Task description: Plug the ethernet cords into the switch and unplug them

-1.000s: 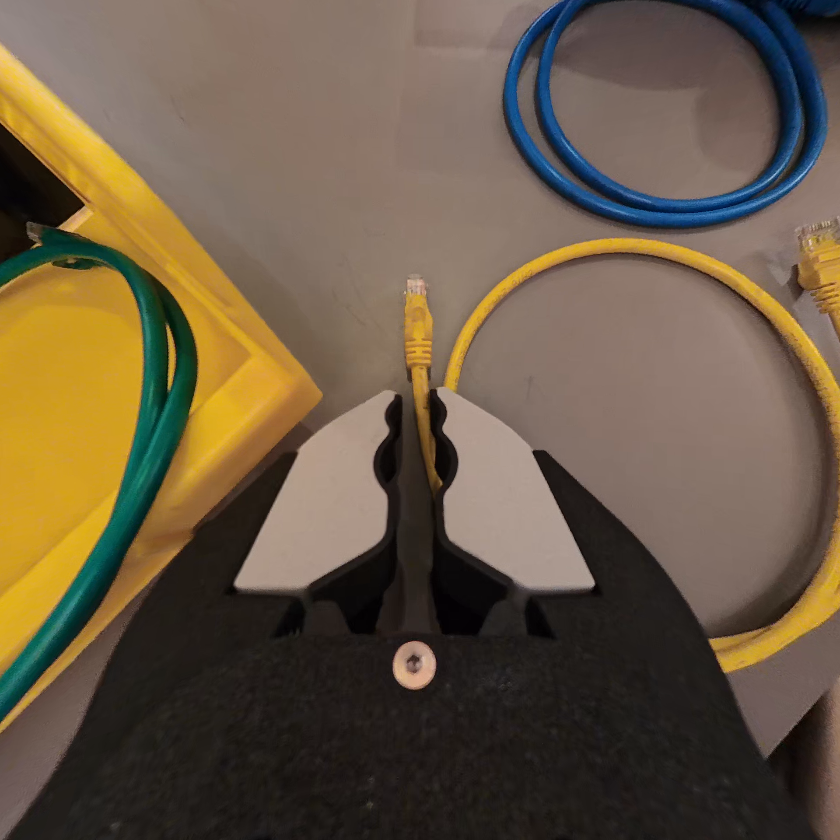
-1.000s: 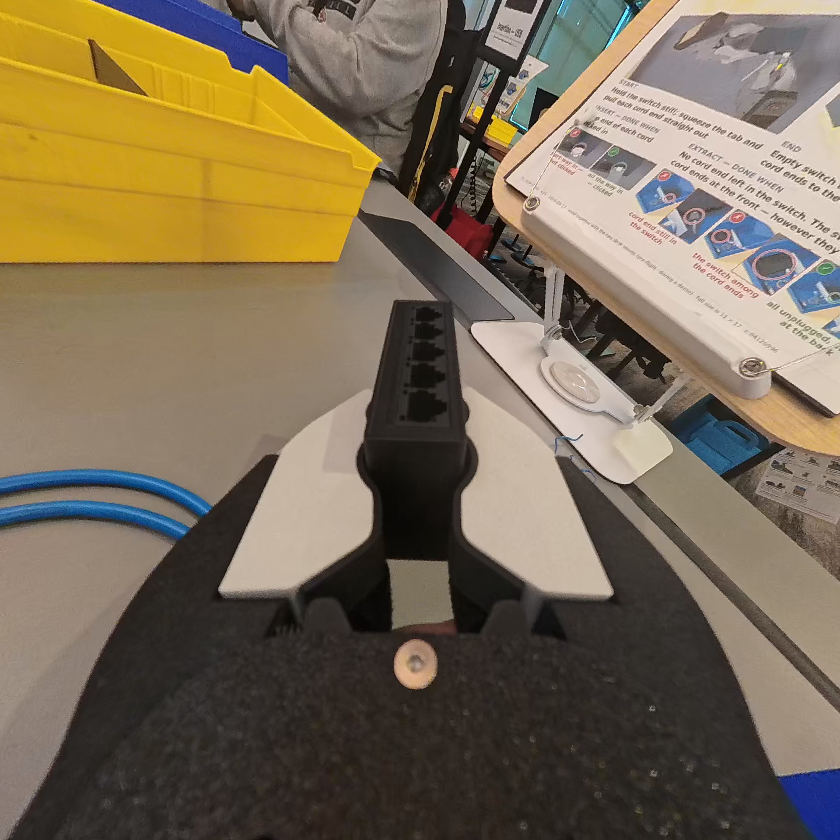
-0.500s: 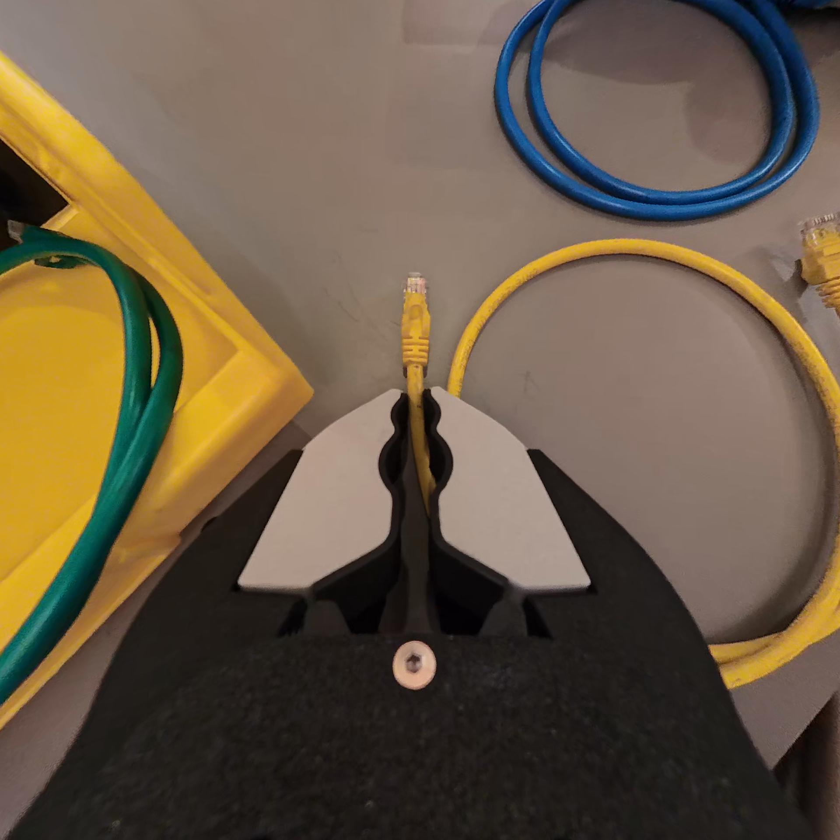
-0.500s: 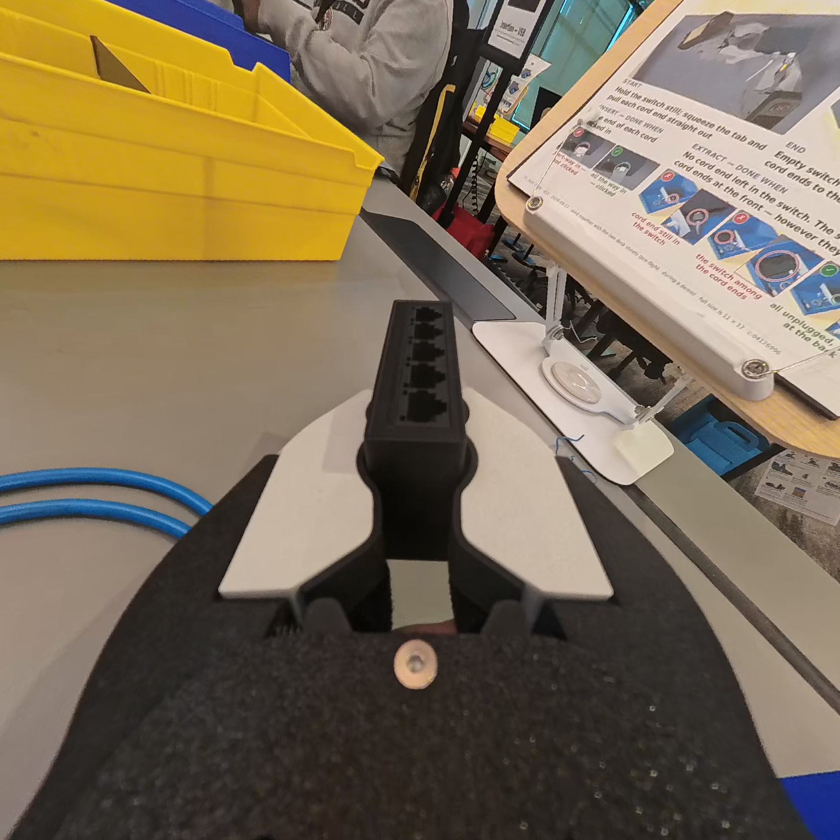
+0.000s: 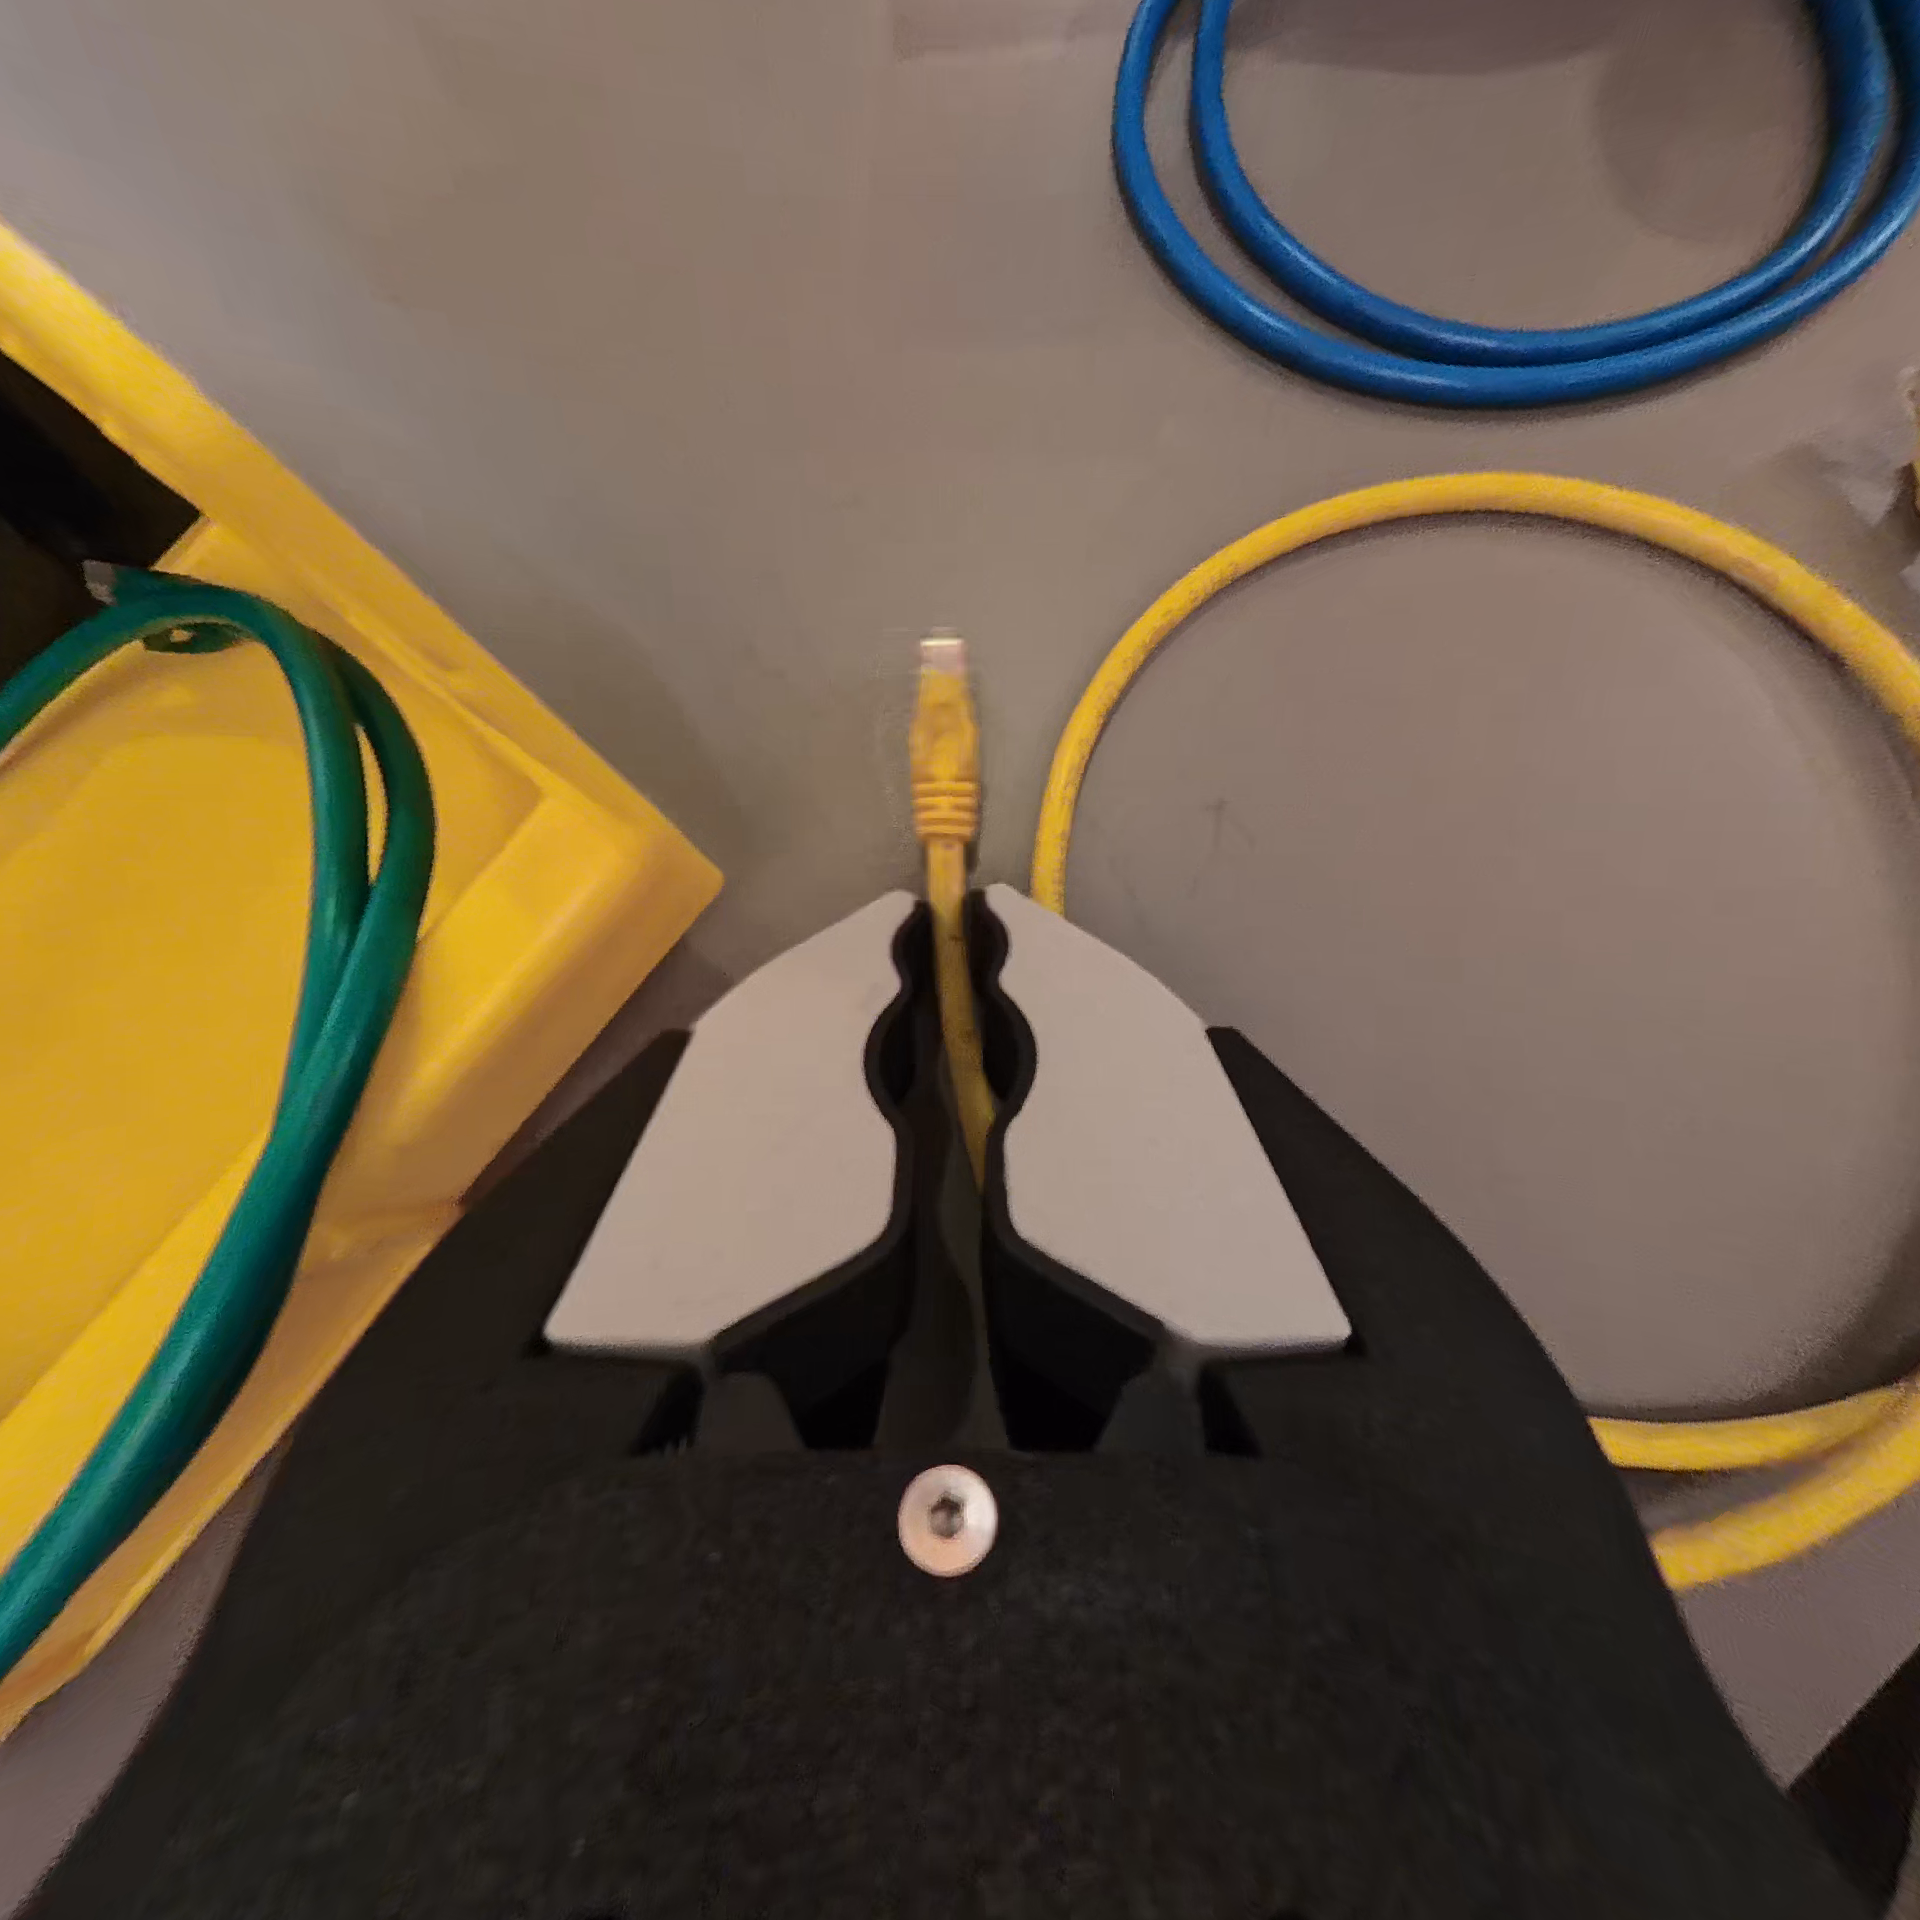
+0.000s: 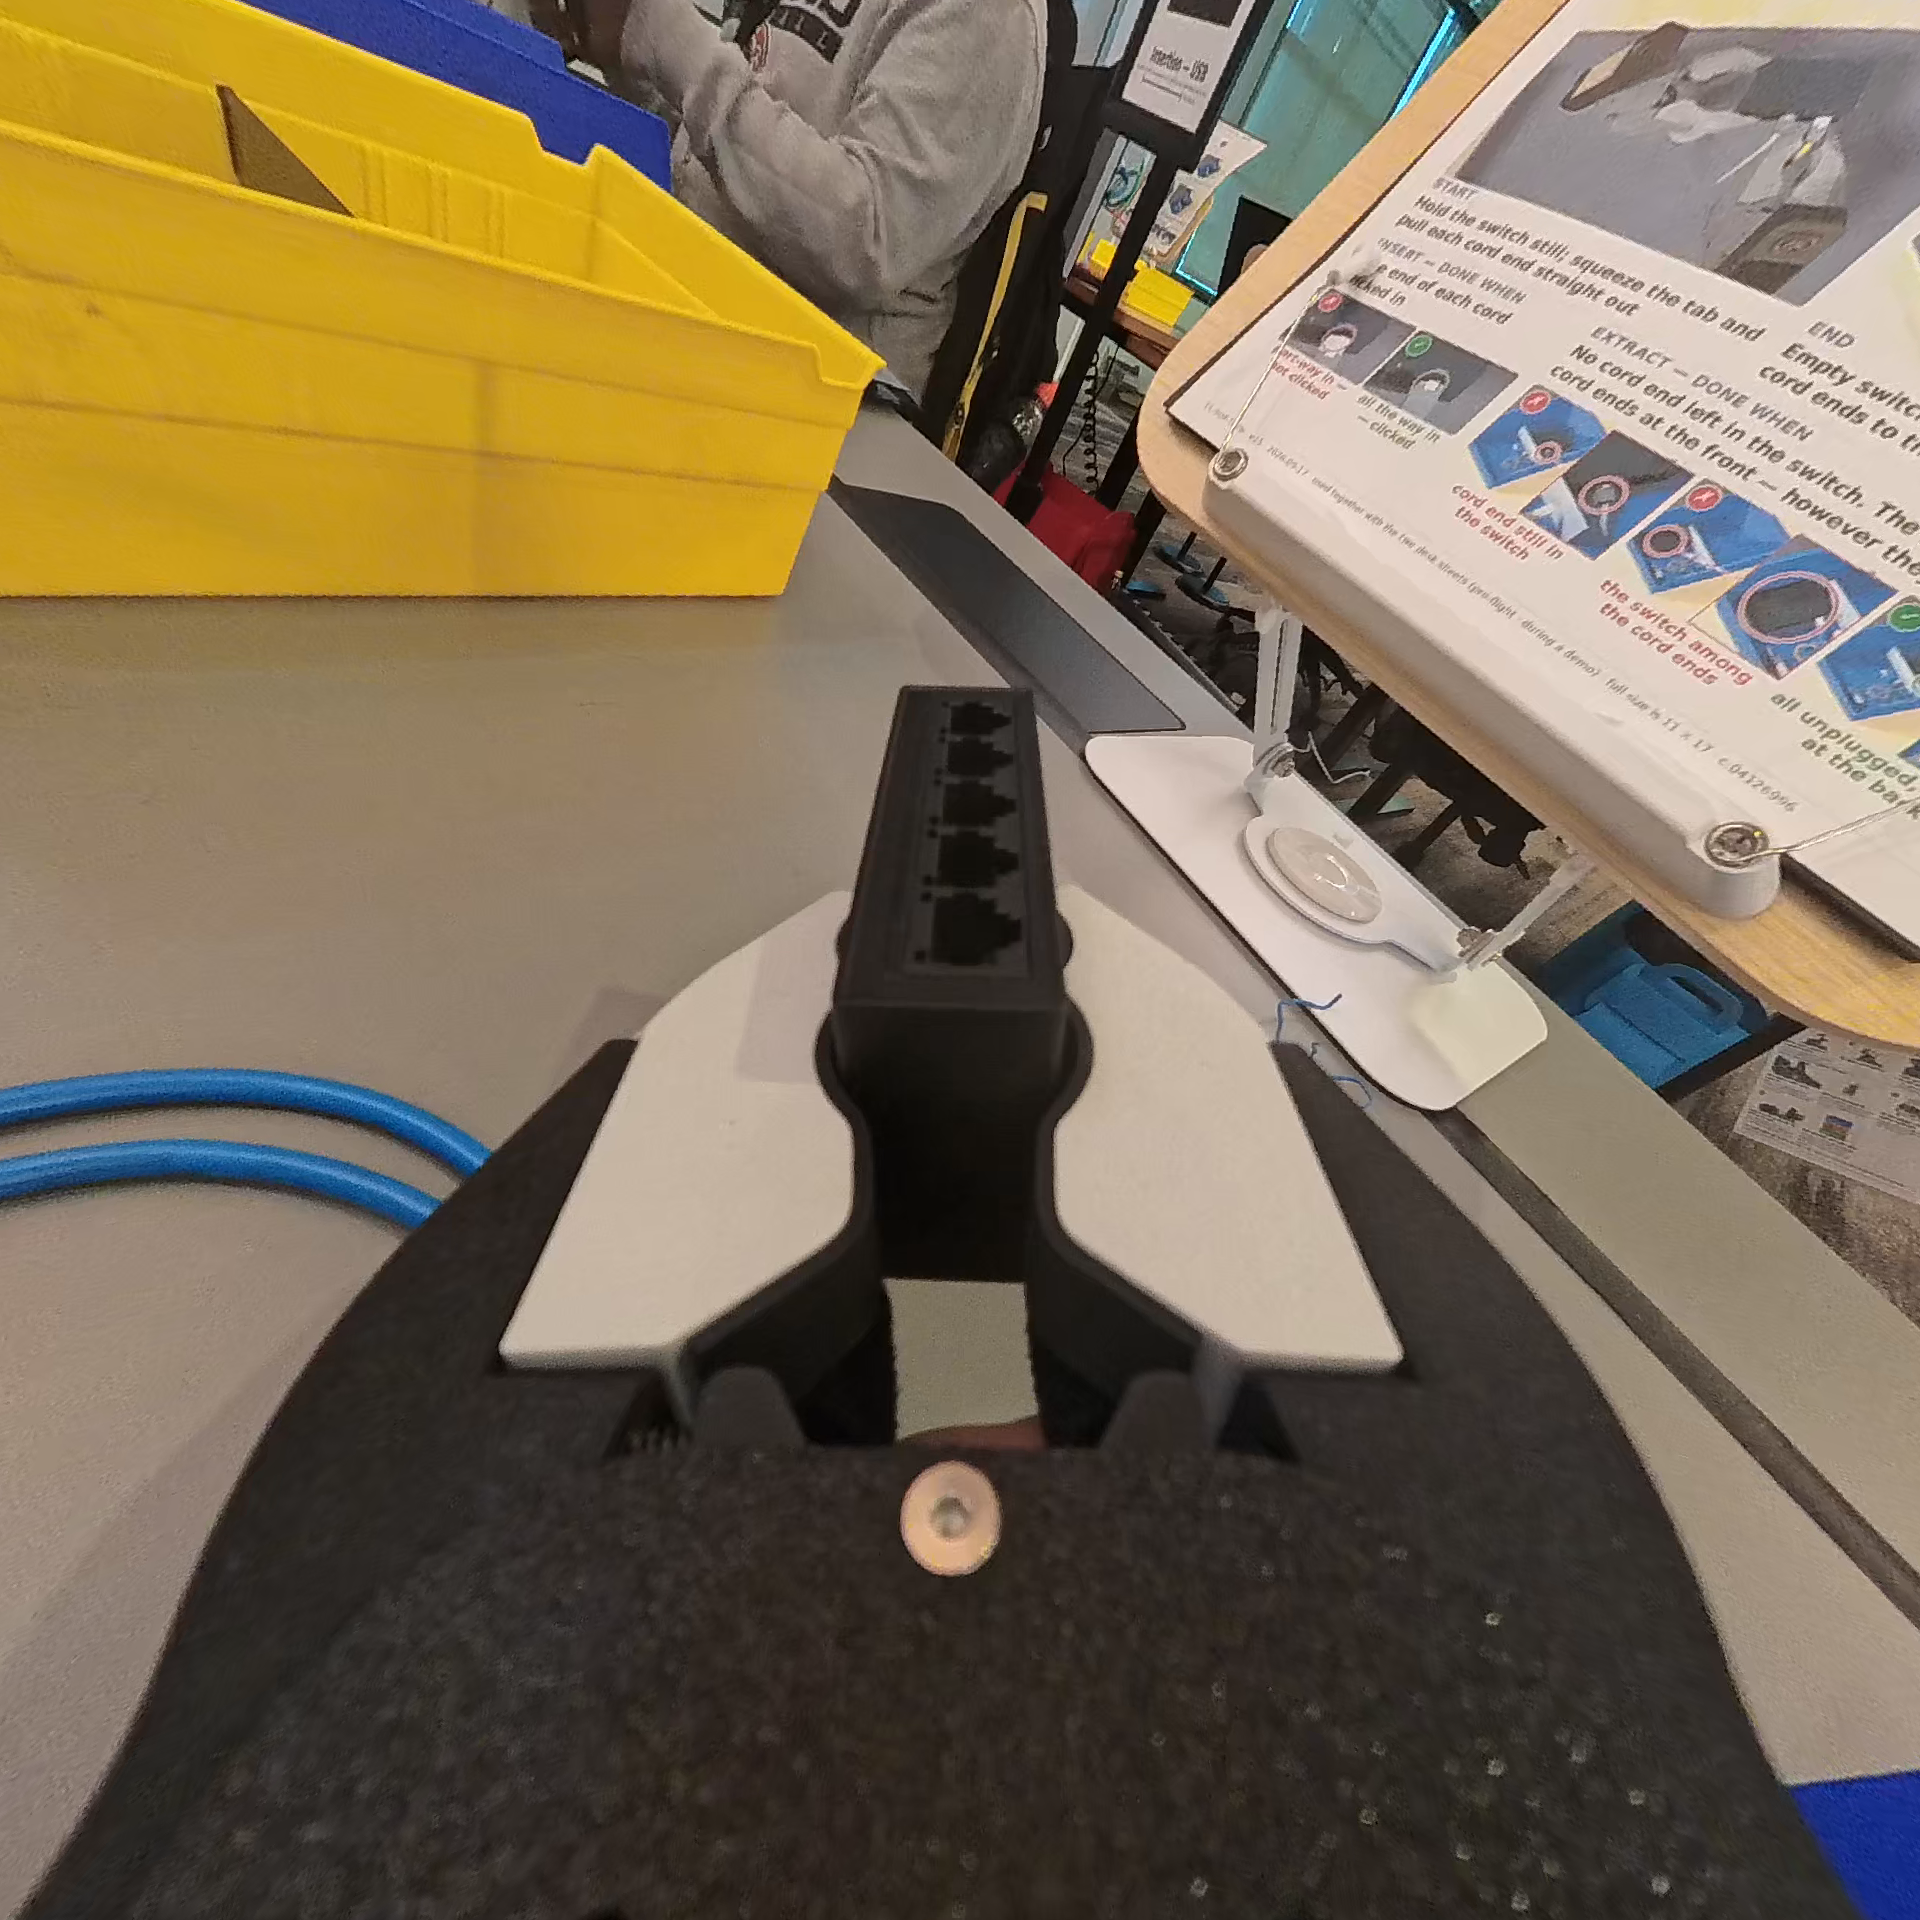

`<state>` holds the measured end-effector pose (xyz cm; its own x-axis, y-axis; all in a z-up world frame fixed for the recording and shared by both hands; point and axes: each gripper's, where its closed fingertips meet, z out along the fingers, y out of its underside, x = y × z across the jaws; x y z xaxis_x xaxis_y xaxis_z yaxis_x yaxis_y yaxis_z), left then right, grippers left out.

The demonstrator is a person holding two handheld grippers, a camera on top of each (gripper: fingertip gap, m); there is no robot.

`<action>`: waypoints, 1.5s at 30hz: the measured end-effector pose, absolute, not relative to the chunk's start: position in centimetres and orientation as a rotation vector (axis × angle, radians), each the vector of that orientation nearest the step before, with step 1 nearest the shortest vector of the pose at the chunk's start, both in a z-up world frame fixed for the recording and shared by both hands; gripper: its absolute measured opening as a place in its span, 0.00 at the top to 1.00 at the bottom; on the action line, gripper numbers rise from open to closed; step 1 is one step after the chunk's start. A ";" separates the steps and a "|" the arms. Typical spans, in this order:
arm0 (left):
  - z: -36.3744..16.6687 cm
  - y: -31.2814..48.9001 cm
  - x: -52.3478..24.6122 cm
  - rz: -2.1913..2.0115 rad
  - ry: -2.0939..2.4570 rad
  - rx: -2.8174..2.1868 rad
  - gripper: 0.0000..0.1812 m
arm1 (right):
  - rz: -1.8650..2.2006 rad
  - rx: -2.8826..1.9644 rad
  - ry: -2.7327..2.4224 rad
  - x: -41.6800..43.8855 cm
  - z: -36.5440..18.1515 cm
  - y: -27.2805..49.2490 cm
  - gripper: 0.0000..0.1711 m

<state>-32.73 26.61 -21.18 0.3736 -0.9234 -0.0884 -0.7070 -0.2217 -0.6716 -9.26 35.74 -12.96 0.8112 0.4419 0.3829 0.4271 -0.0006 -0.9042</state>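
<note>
**Between both claws: one cord end, one switch**

At the centre of my left wrist view, the yellow cord [image 5: 1475, 520] is thin, with a ribbed boot and a clear-tipped plug [image 5: 943, 748] that points toward the top of the frame, just past the fingertips. My left gripper [image 5: 948, 909] is closed narrow on the cord right behind that boot, looking down on the grey table [image 5: 623, 312]. The rest of the cord curves in a wide loop through the right half of the frame and runs under the gripper body at lower right. A blue cord [image 5: 1455, 353] lies coiled at upper right, apart from the yellow loop. A green cord [image 5: 343, 935] hangs over a yellow bin [image 5: 540, 831] at left.

In my right wrist view the switch [image 6: 951, 935] is a small black box with a row of five open ports facing up. My right gripper [image 6: 951, 997] clamps its near end between both fingers, and the box sticks out forward above the table, level with the view. Two strands of the blue cord cross the lower left. More yellow bins [image 6: 416, 468] sit at upper left, an instruction board [image 6: 1558, 468] on a white stand at right, and a person [image 6: 862, 156] in grey sits behind.

Motion blur softens the plug, so I cannot make out its latch tab. The yellow cord's far end is cut off at the right edge of the left view.
</note>
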 end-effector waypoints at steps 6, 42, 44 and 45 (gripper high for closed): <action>-21.2 26.5 -32.8 -0.434 1.407 -2.009 0.97 | 0.014 -1.615 -0.701 -9.3 -13.0 35.7 0.82; -10.4 29.1 -20.0 -0.388 1.819 -2.044 0.97 | -0.641 -1.294 -1.042 -12.6 -13.0 34.4 0.82; -10.7 28.7 -19.6 -0.388 1.835 -2.048 0.97 | -0.664 -1.280 -1.054 -12.7 -13.0 34.4 0.82; -10.9 28.6 -19.3 -0.387 1.840 -2.048 0.97 | -0.667 -1.280 -1.061 -12.8 -13.1 34.4 0.83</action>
<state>-19.33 28.61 -10.89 0.1145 -0.9928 -0.0351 -0.8944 -0.0877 -0.4385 -12.78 34.38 -13.13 0.4035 0.1531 0.9021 0.8791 0.2086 -0.4286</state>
